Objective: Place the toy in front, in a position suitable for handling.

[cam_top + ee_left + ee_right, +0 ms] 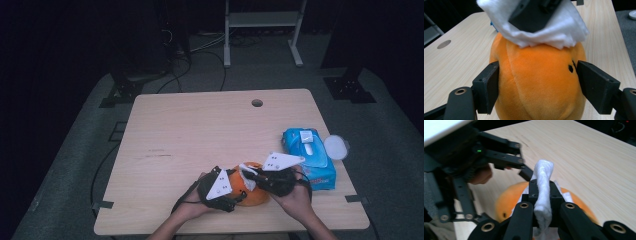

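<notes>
Left gripper (537, 82) jaws clamped plush toy (536, 82) sides near bench (200, 125) front edge; right gripper (543, 195) jaws shut on wipe (544, 192), directly atop toy.

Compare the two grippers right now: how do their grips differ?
The left gripper has its jaws spread wide, clamped on the sides of the orange plush toy; the right gripper is pinched nearly closed on a folded white wipe. The left steadies the toy from the side; the right presses the wipe onto its top. Both meet at the toy.
</notes>
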Demonstrator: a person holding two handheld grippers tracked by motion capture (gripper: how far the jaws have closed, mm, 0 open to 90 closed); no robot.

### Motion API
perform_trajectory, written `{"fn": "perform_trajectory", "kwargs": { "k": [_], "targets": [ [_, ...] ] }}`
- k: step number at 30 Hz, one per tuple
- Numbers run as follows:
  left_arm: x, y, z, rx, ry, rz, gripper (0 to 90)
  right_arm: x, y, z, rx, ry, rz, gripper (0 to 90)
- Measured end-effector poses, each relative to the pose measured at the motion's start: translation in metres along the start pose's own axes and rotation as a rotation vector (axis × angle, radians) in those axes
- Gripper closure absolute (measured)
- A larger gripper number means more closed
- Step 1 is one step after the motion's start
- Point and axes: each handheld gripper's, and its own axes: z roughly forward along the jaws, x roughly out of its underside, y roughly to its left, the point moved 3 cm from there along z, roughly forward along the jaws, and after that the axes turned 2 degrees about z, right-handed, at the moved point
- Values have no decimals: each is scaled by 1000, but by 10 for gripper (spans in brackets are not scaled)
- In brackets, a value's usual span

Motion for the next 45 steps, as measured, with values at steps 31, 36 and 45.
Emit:
{"fn": "perform_trajectory", "kwargs": {
  "k": [31,36,45],
  "targets": [
    [3,11,6,37,-60,-248,117,11,-16,-8,45,28,27,845],
    [-4,1,5,7,-38,-99,210,1,5,-3,3,17,-15,844],
    [3,5,2,24,-30,-91,222,5,-13,-9,38,6,20,843]
  ]
}}
